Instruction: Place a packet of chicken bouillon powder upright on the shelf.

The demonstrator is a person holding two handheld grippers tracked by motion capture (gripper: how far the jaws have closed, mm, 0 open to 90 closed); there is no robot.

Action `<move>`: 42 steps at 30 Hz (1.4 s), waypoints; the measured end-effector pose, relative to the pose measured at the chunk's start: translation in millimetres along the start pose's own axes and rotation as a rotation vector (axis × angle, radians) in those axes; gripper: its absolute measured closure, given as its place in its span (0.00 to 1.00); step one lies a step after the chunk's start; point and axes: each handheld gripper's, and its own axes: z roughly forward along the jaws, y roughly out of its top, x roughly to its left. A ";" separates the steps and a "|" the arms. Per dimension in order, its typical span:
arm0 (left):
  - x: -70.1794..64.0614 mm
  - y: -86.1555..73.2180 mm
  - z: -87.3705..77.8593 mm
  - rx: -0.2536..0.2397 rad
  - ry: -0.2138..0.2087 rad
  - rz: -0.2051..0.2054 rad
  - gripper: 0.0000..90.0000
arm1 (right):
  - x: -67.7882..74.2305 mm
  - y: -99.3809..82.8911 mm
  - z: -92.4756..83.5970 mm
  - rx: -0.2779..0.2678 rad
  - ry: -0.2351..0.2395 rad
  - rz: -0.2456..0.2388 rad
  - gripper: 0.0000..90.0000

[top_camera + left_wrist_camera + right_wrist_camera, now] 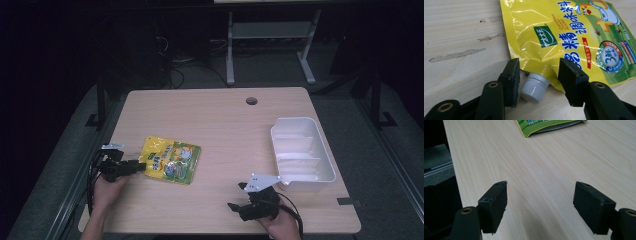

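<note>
The pouch (574, 42) lies unlifted at nine o'clock, its cap (534, 87) bracketed by spread left fingers (512, 82), not yet pinched; right fingers (495, 205) are held spread.

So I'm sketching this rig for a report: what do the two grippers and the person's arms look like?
Both are black two-jaw tools. The left gripper has blocky flat pads on arms with brass-coloured rivets; the right gripper has the same build. In the high view each carries a grey three-cornered plate on top and trails a black cable. No sleeves show on the forearms.
</note>
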 end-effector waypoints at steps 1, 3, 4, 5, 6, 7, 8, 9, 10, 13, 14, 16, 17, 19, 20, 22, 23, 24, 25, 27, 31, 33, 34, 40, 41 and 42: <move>-0.5 -0.1 -0.2 -0.002 -0.003 0.006 0.59 | 0.0 0.0 -0.2 -0.002 0.000 0.000 0.29; -1.2 -0.1 -0.1 -0.006 -0.007 0.008 0.62 | 0.1 0.0 -0.7 -0.003 0.001 0.000 0.29; -1.2 -0.1 -0.1 -0.006 -0.007 0.008 0.64 | 0.2 0.0 -0.8 -0.004 0.001 0.000 0.29; -1.7 -0.1 0.0 -0.009 -0.004 0.012 0.64 | 0.3 0.0 -0.8 -0.004 0.002 -0.001 0.29; -1.7 -0.1 0.0 -0.009 -0.004 0.012 0.64 | 0.3 0.0 -0.8 -0.004 0.002 -0.001 0.29; -1.4 -0.2 -0.6 -0.011 -0.008 0.011 0.65 | 0.7 0.1 -0.8 -0.004 0.002 0.000 0.29; -1.4 -0.2 -0.6 -0.011 -0.008 0.011 0.66 | 0.7 0.1 -0.8 -0.004 0.002 0.000 0.29; -1.1 -0.3 -1.3 -0.016 -0.012 0.009 0.66 | 0.8 0.1 -0.8 -0.004 0.003 -0.001 0.29; -1.1 -0.3 -1.6 -0.021 -0.012 0.011 0.69 | 1.1 0.2 -0.7 -0.004 0.003 0.000 0.29; -2.1 0.0 -1.9 -0.024 -0.008 0.021 0.71 | 1.7 0.3 -0.2 -0.002 0.003 -0.002 0.29; -2.1 0.0 -1.9 -0.024 -0.008 0.021 0.71 | 1.8 0.4 -0.1 -0.002 0.004 -0.003 0.29; -1.6 0.1 -2.0 -0.024 -0.009 0.019 0.71 | 1.9 0.4 0.0 -0.002 0.005 -0.003 0.29; -1.9 0.2 -2.3 -0.025 -0.005 0.019 0.71 | 2.1 0.7 0.0 -0.003 0.006 -0.004 0.29; -2.6 0.6 -2.4 -0.027 0.007 0.021 0.69 | 1.0 2.6 0.6 -0.015 0.010 0.012 0.29; -2.6 0.6 -2.4 -0.027 0.007 0.021 0.68 | 0.6 4.7 1.6 -0.022 0.020 0.016 0.29; -3.0 0.8 -2.4 -0.027 0.014 0.021 0.67 | 0.4 7.9 3.5 -0.018 0.033 0.019 0.29; -3.5 1.1 -2.6 -0.031 0.018 0.025 0.66 | 1.1 16.6 8.9 0.005 0.022 -0.001 0.32; -3.5 1.1 -2.6 -0.031 0.018 0.025 0.66 | 1.1 16.6 8.9 0.005 0.022 -0.001 0.32; -3.5 1.2 -3.1 -0.033 0.022 0.028 0.66 | 1.1 21.6 11.9 0.009 0.017 -0.006 0.32; -3.3 1.4 -4.3 -0.041 0.028 0.025 0.66 | -1.0 39.5 23.5 0.011 0.012 -0.020 0.38; -2.0 1.8 -4.9 -0.054 0.022 0.018 0.65 | -2.8 64.8 46.7 0.028 0.016 -0.040 0.44; -0.9 2.0 -4.9 -0.057 0.020 0.008 0.63 | -2.3 75.1 58.8 0.039 0.032 -0.047 0.47; -0.9 2.0 -4.9 -0.057 0.020 0.008 0.62 | -2.3 75.1 58.8 0.039 0.032 -0.047 0.47; 10.4 3.8 -0.6 -0.073 0.001 -0.052 0.57 | 0.3 91.9 73.8 0.050 0.047 -0.072 0.47; 13.6 3.8 2.1 -0.076 -0.013 -0.069 0.57 | 1.2 91.3 71.9 0.049 0.053 -0.078 0.47; 13.6 3.8 2.1 -0.076 -0.013 -0.069 0.57 | 1.2 91.3 71.9 0.049 0.053 -0.078 0.47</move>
